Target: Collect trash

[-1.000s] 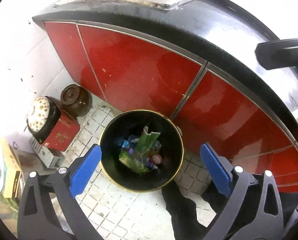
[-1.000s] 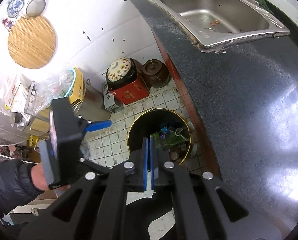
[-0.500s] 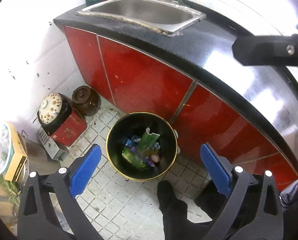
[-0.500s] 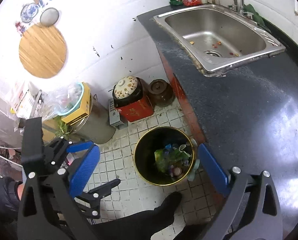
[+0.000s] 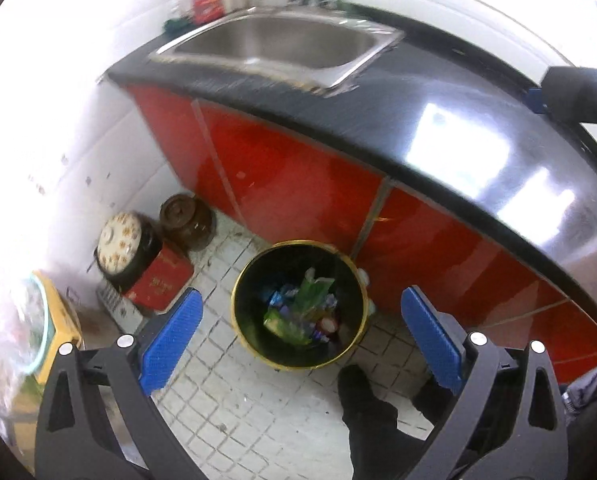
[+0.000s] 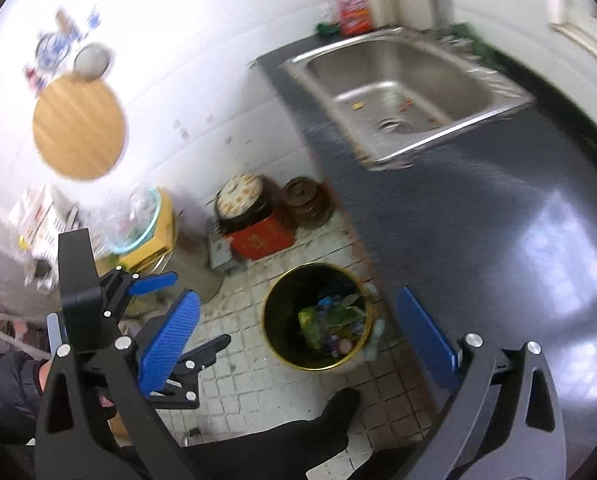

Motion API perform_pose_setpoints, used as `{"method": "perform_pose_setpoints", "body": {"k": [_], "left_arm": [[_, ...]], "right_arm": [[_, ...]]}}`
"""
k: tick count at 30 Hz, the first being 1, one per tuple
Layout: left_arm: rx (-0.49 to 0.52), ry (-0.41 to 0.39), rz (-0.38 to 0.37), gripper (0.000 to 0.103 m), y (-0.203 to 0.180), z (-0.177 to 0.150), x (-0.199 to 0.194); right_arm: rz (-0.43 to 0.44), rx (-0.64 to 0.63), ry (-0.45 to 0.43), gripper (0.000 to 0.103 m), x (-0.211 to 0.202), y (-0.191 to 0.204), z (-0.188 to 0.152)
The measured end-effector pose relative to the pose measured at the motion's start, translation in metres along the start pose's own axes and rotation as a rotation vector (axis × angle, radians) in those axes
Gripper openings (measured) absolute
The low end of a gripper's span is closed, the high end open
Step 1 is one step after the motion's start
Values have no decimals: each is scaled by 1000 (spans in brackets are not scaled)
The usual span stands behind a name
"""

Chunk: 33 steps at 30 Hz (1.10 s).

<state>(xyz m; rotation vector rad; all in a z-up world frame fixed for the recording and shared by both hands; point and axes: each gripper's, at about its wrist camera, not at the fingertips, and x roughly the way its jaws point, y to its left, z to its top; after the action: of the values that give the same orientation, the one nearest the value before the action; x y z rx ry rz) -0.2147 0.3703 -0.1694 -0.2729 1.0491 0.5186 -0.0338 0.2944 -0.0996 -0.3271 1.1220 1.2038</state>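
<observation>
Both claws are hanging wide apart and empty: the left gripper and the right gripper are each pointing down at the floor. A dark shoe is standing just short of the bin, which is sitting on the tiles against the red cupboard, holding the trash. Beyond, the sink is gleaming in the counter.

White tiled floor under gold-rimmed trash bin, red box, brown jar.
</observation>
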Motion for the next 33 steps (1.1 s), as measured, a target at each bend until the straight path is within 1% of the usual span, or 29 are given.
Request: {"method": "perform_pose_setpoints", "body": {"k": [1, 4, 5, 7, 9, 10, 11, 13, 14, 15, 18, 20, 22, 26, 29, 31, 33], "left_arm": [[19, -6, -14, 96, -9, 7, -2], [106, -16, -51, 96, -47, 34, -5], [142, -37, -60, 96, -66, 45, -8], [187, -78, -67, 96, -94, 62, -12], [227, -114, -88, 96, -133, 82, -17], [237, -127, -109, 96, -150, 89, -19], [245, -136, -147, 96, -172, 100, -21], [264, -135, -200, 96, -209, 115, -23], [278, -132, -226, 96, -235, 124, -25], [291, -130, -239, 96, -253, 130, -26], [332, -129, -258, 96, -314, 147, -31], [369, -144, -265, 96, -352, 154, -37], [403, -153, -268, 96, -379, 154, -44], [465, -141, -291, 96, -421, 149, -51], [506, -142, -291, 96, -441, 147, -50], [518, -134, -291, 96, -449, 147, -48], [520, -128, -294, 96, -450, 149, -46]], "right_arm": [[-16, 23, -15, 95, -11, -9, -3], [-108, 114, -85, 96, -61, -49, -17], [-138, 138, -103, 96, -74, -60, -21], [-230, 207, -150, 96, -112, -90, -37], [-334, 285, -192, 96, -150, -120, -58], [-402, 327, -209, 96, -169, -135, -70], [-448, 353, -216, 96, -182, -145, -79], [-572, 425, -230, 96, -218, -172, -105], [-609, 448, -235, 96, -229, -180, -113], [-671, 485, -247, 96, -248, -193, -128], [-762, 559, -255, 96, -281, -221, -157], [-801, 604, -263, 96, -300, -233, -176], [-832, 645, -269, 96, -314, -248, -191], [-841, 722, -301, 96, -335, -268, -216], [-846, 737, -303, 96, -342, -277, -227], [-849, 741, -303, 96, -344, -282, -226], [-846, 745, -305, 96, -347, -287, -228]]}}
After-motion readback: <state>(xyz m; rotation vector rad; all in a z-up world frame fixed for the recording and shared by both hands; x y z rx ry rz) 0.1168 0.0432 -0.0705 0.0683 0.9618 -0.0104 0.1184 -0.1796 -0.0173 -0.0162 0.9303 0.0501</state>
